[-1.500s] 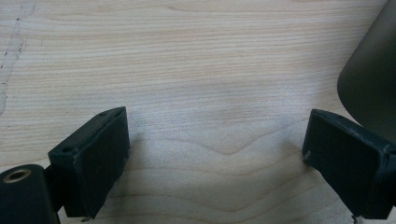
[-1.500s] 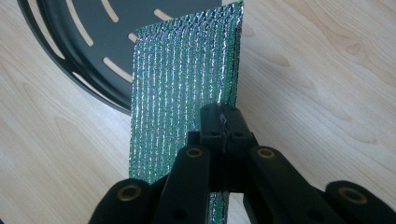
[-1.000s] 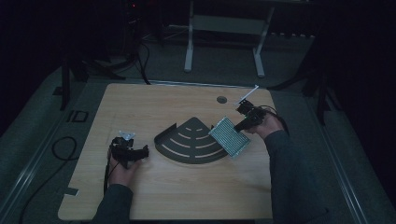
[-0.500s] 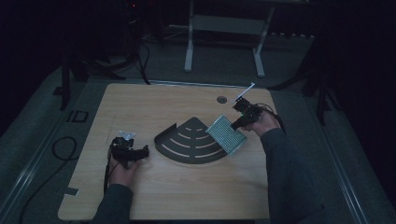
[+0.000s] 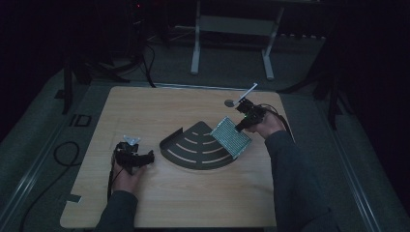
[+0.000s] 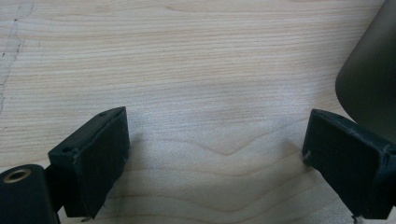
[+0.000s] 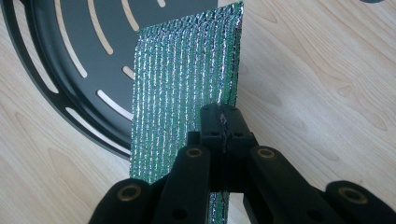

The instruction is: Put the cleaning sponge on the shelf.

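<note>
Dark floor and a pale metal stand fill the upper half of the high view; below them sits your wooden table (image 5: 159, 111), lit only dimly.

Your right gripper (image 7: 223, 122) has its jaws pressed together on the edge of a green, silver-striped mesh sheet (image 7: 184, 88), pinching it near its lower right corner in the right gripper view. Your left gripper (image 6: 215, 163) has its jaws wide apart with nothing but bare wood between them.

From the right gripper view you see the sheet standing on edge, its stripes running up the frame, its long axis pointing away from the jaws toward the upper middle, with the far part overlapping a black slotted tray (image 7: 88, 56) at the upper left. The high view gives you what that close view cannot: the sheet (image 5: 231, 137) lies as a tilted rectangle at the right of centre, just over the right end of the fan-shaped tray (image 5: 193, 150), its long axis running from upper left to lower right. There your left gripper (image 5: 138, 158) sits at lower left, apart from the tray. The left gripper view adds a dark curved wall of the tray (image 6: 373, 79) at its right edge.
</note>
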